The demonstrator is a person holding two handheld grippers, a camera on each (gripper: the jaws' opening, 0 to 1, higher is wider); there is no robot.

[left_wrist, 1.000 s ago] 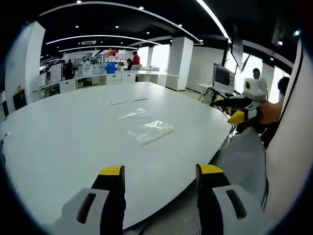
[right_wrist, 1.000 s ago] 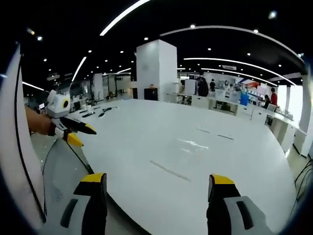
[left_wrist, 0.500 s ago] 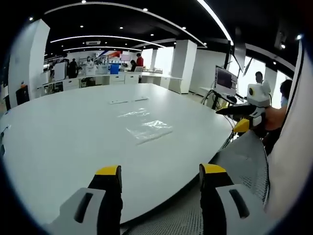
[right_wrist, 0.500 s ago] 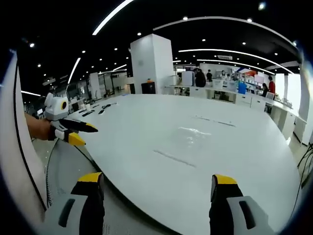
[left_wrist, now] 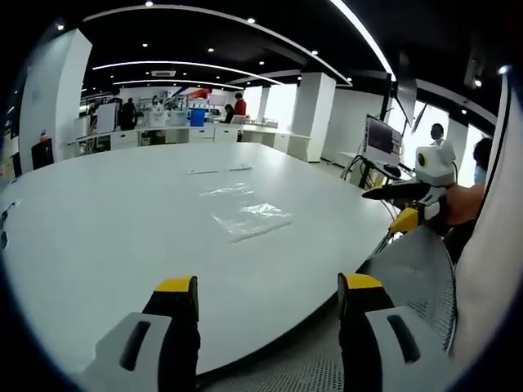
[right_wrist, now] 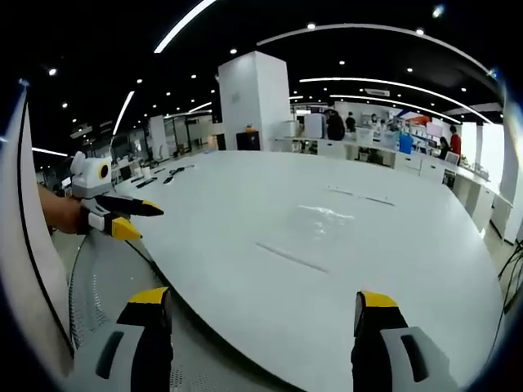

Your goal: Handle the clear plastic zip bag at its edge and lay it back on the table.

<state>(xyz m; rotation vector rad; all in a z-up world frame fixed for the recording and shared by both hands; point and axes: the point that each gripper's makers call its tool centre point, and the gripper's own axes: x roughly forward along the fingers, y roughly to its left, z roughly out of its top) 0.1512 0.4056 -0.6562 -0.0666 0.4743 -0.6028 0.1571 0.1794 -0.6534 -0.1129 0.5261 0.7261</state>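
Grippers both held back at the near edge of a large white table, nothing between either pair of jaws.

Left gripper, left gripper view: yellow-tipped jaws spread wide and empty, poised over the table's near rim. Clear plastic zip bag lies flat on the tabletop, well ahead of the jaws and slightly left of the gap's centre line, not touched by anything. A second, fainter clear sheet lies farther back on the same surface, apart from the bag. Two thin pale strips lie beyond that. Right gripper enters from the right side of this view, held in a hand off the table's edge; from here its jaws look angled apart, one dark finger above, one yellow-tipped below.

Right gripper view: own jaws also wide apart, empty, over the near rim. Zip bag appears as a faint glossy patch mid-table, well ahead. A thin straight line on the surface lies nearer, between bag and jaws; cannot tell what it is. Left gripper shows at the left side, off the table.

Grey mesh surface sits below the table edge. Background: white column, desks, several people standing far off.
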